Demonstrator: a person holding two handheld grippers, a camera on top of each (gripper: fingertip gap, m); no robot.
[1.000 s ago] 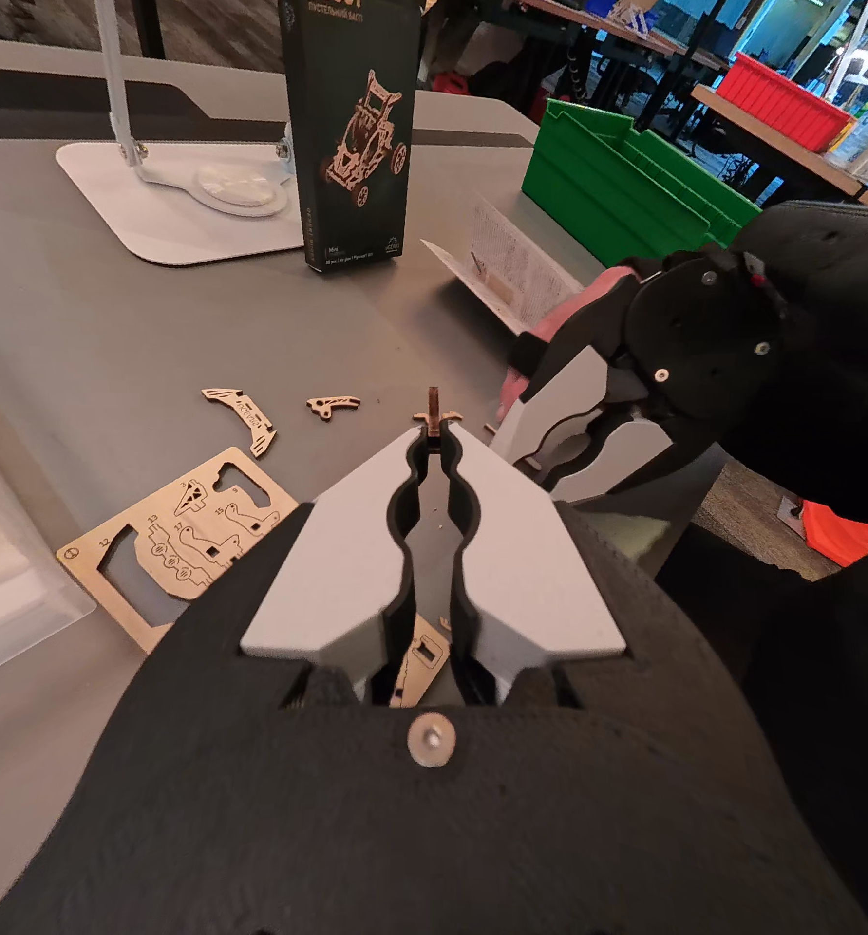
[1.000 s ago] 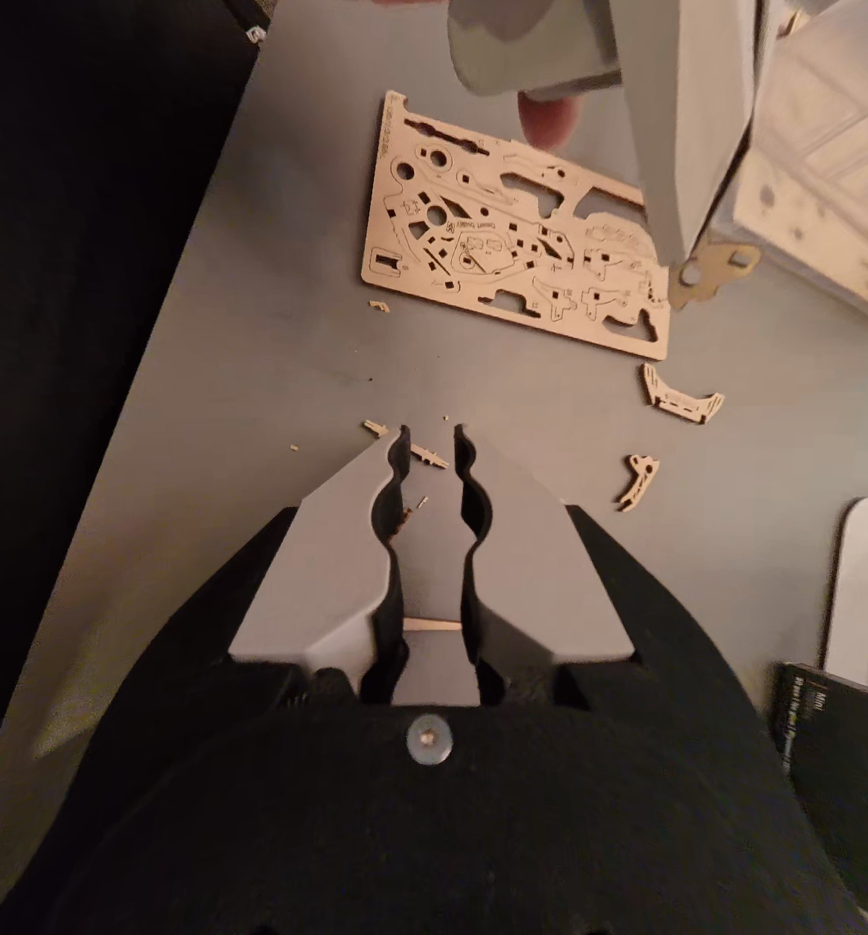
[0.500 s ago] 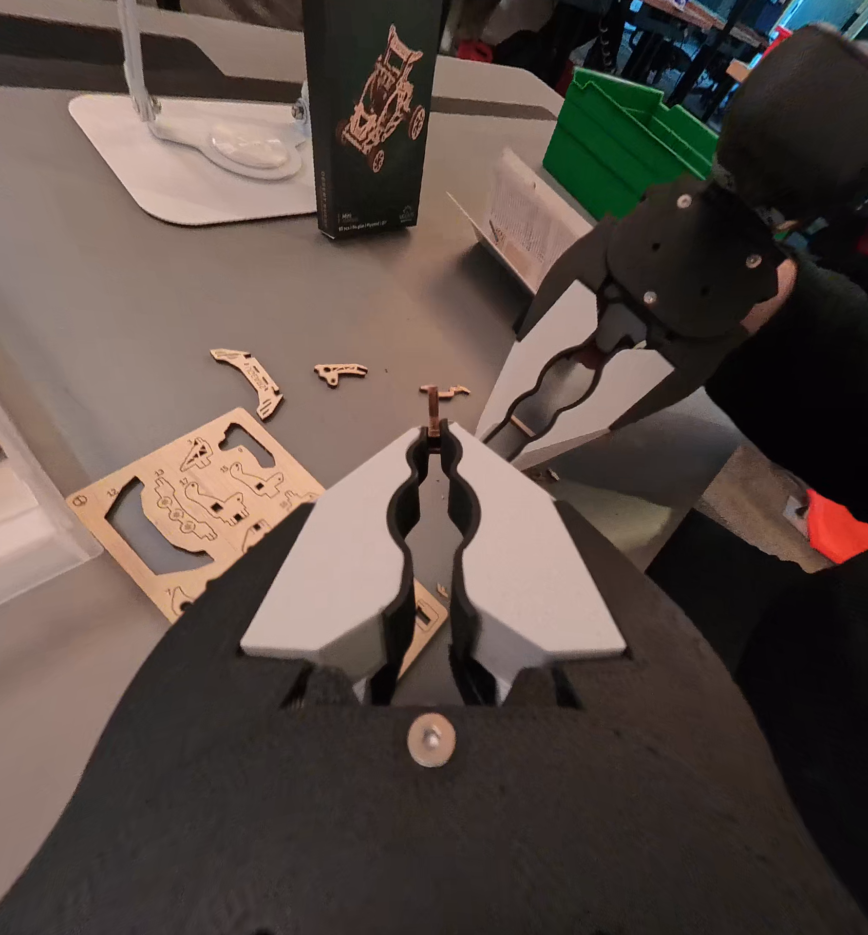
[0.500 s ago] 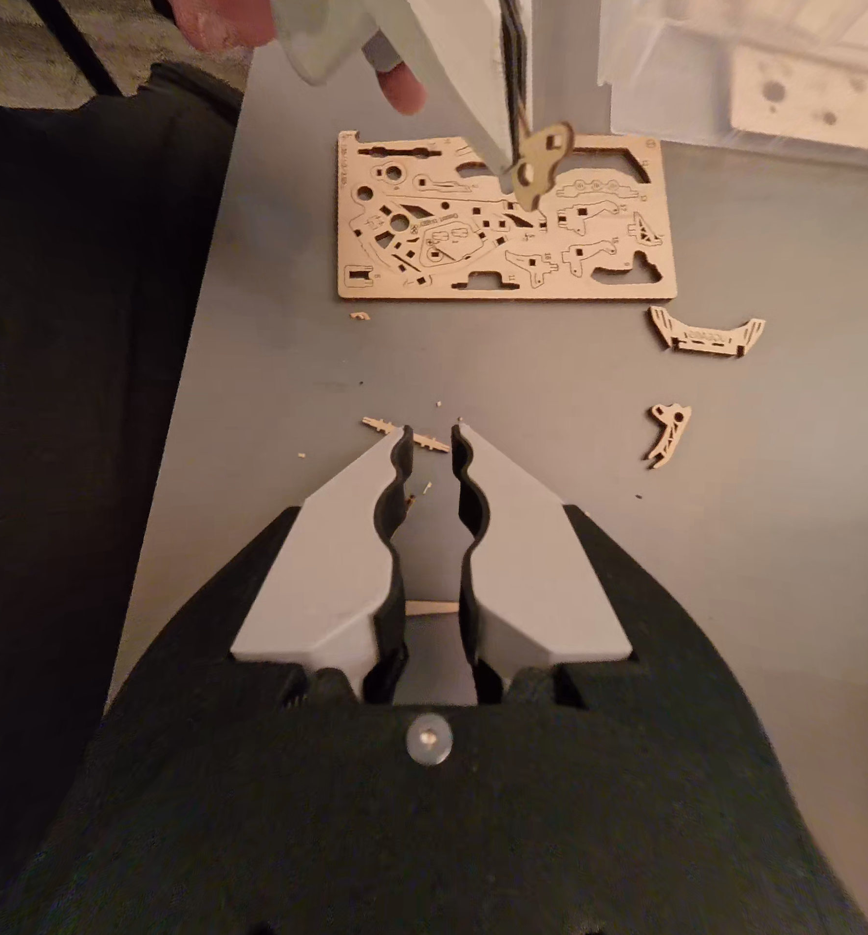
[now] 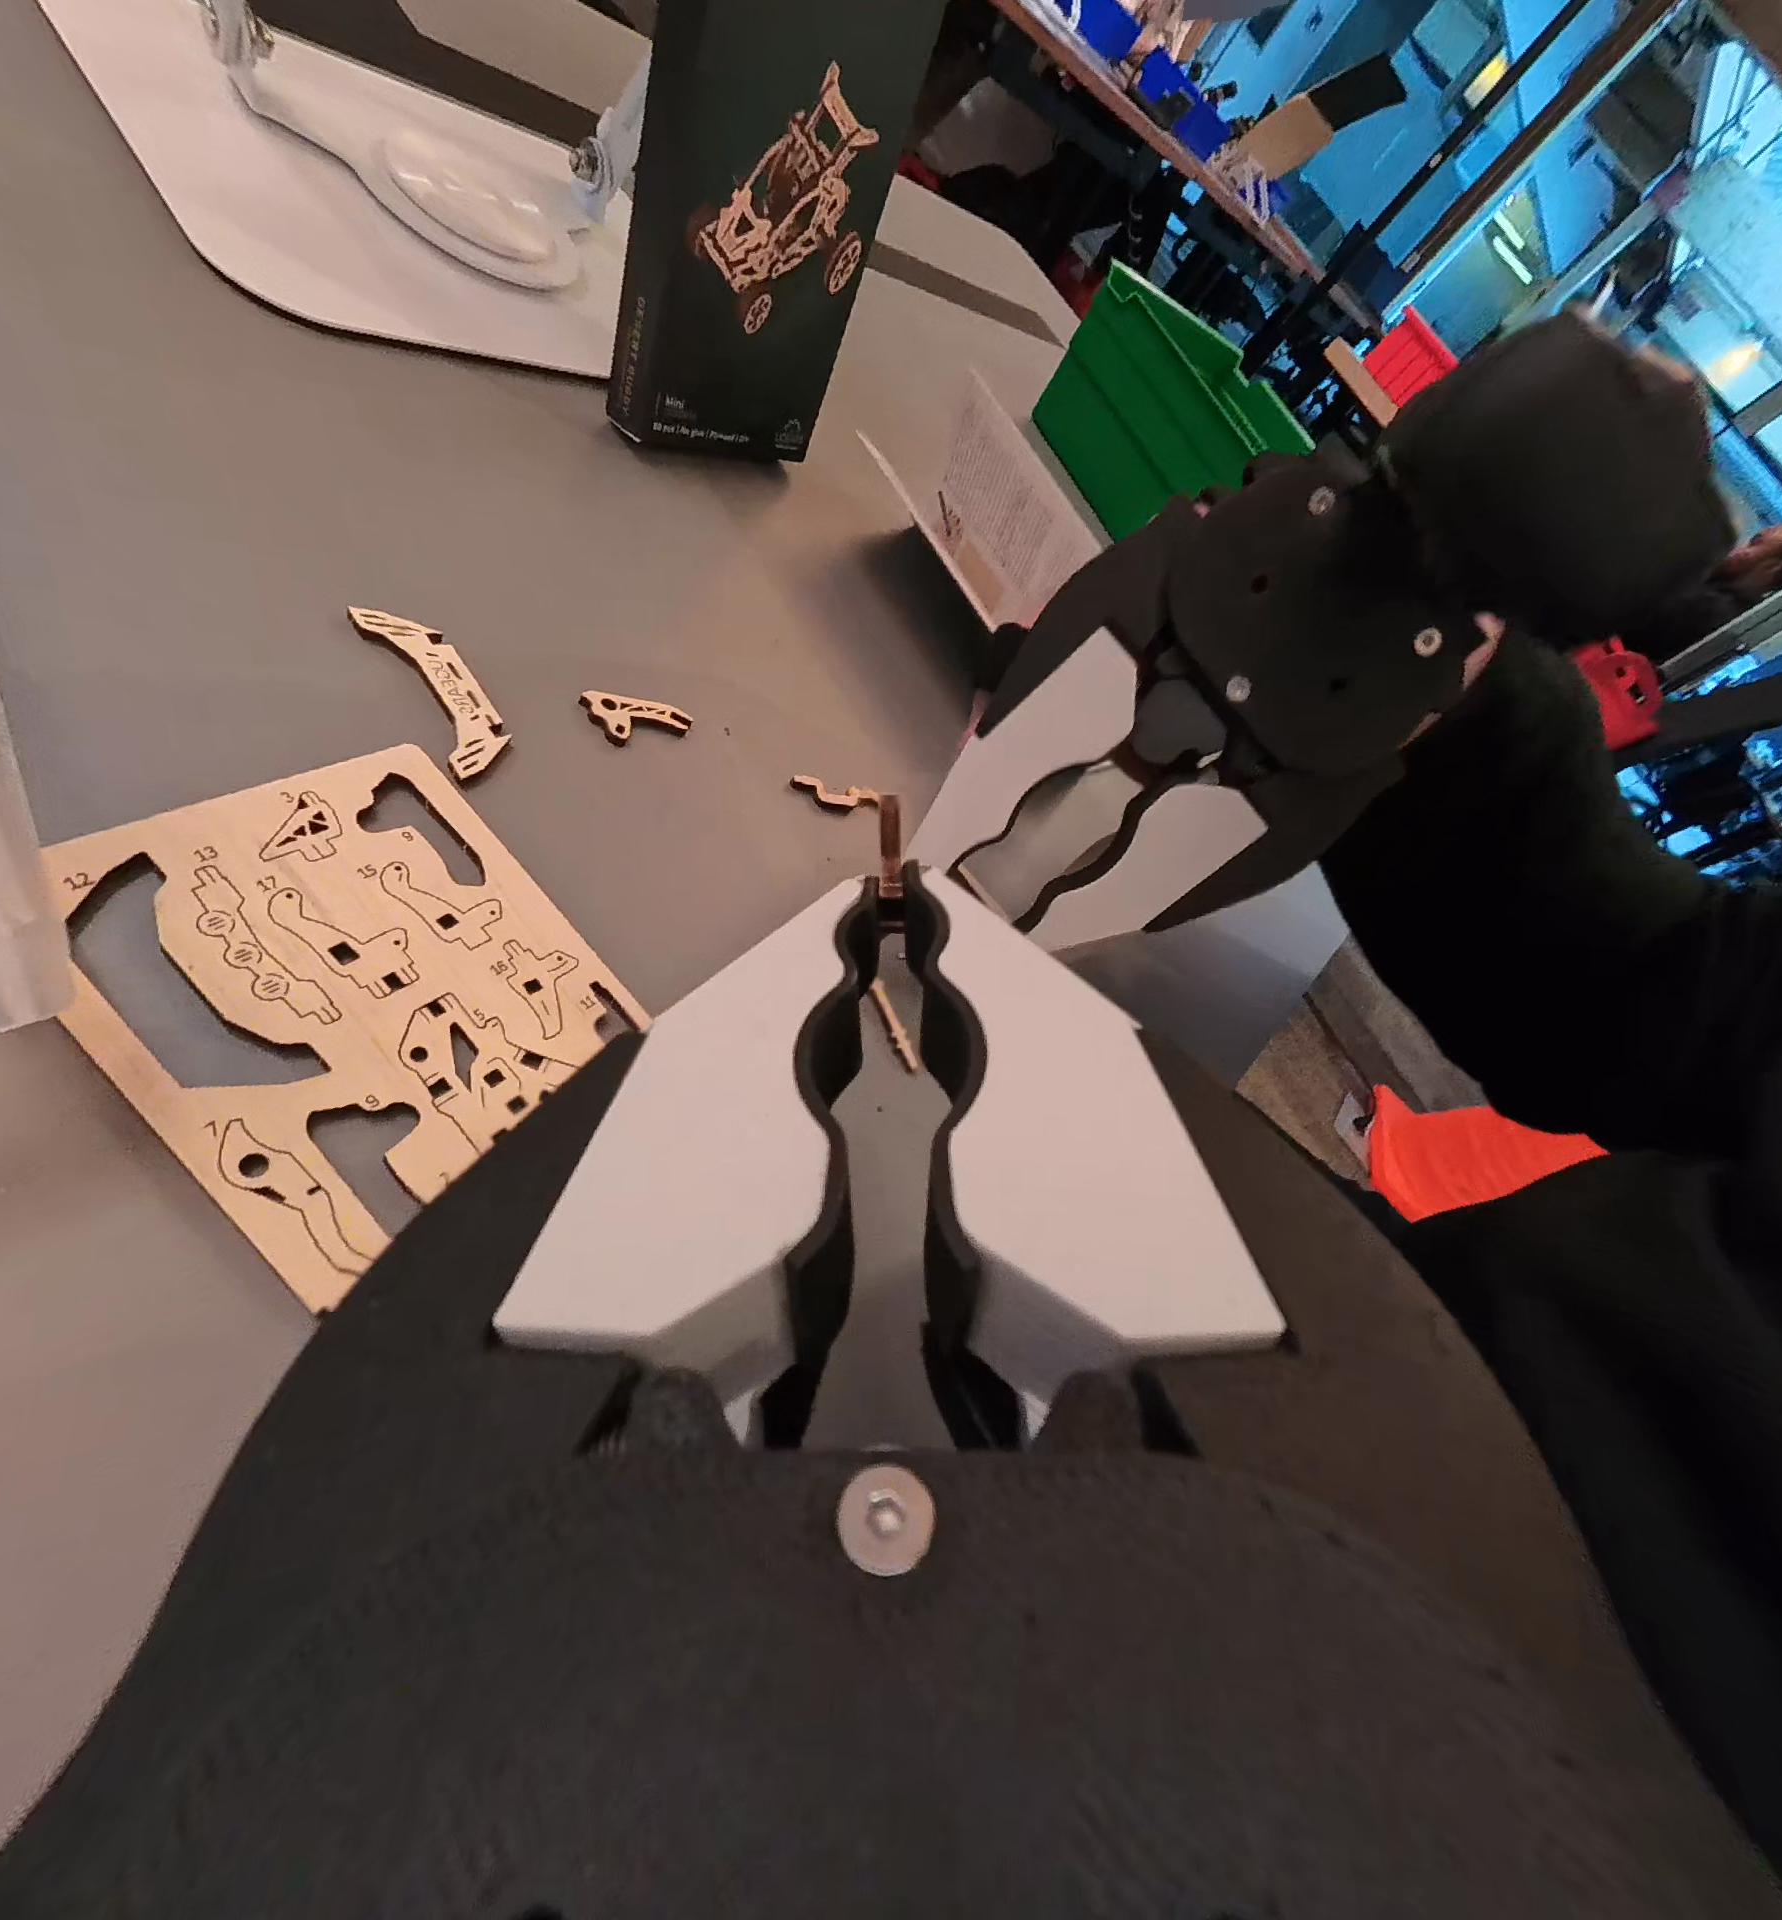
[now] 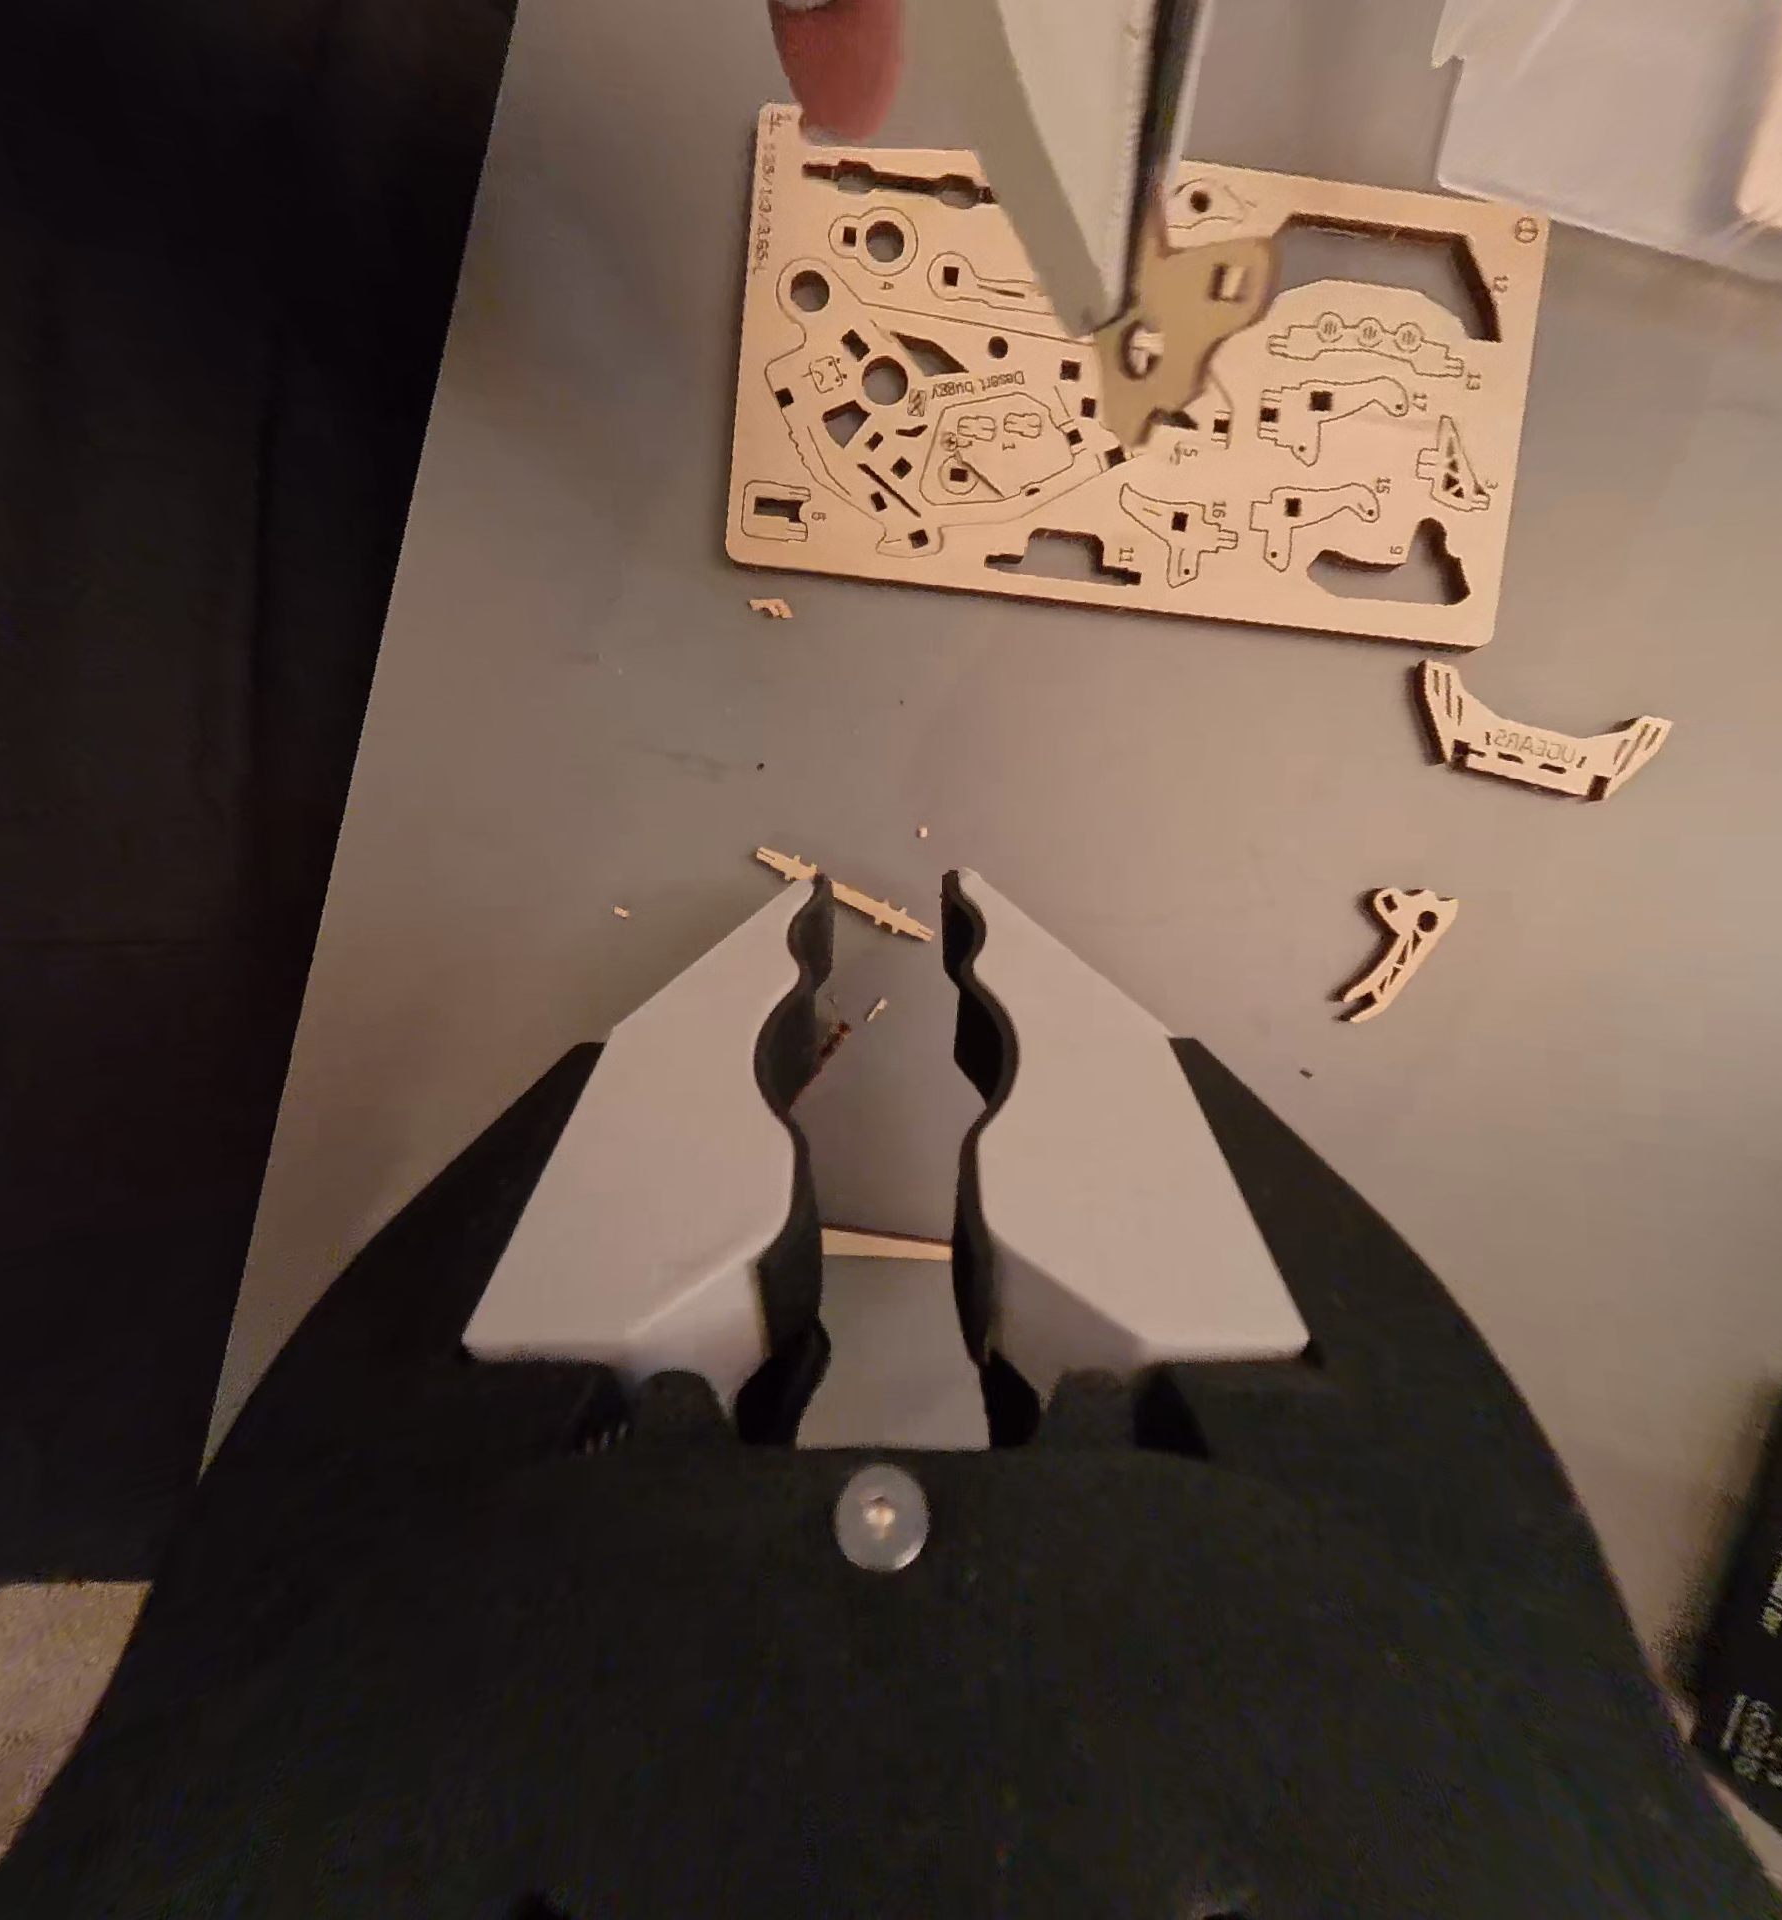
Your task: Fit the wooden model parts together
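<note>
- pale plywood: the flat wooden part (image 6: 1183,317) sits pinched edge-on at the tips of the left gripper (image 5: 889,891), held up in the air over the far parts sheet (image 6: 970,499).
- since a second ago the left gripper has swung its part from the right side of the sheet toward the middle.
- the thin axle stick (image 6: 845,896) lies on the grey table (image 6: 1126,790) just at the tips of the right gripper (image 6: 882,894), whose fingers stand apart with nothing between them.
- that gripper has barely shifted; judging by this, picking up the stick comes next, before any fitting.
- loose pieces: curved bumper (image 6: 1541,743), small bracket (image 6: 1396,951) to the right.
</note>
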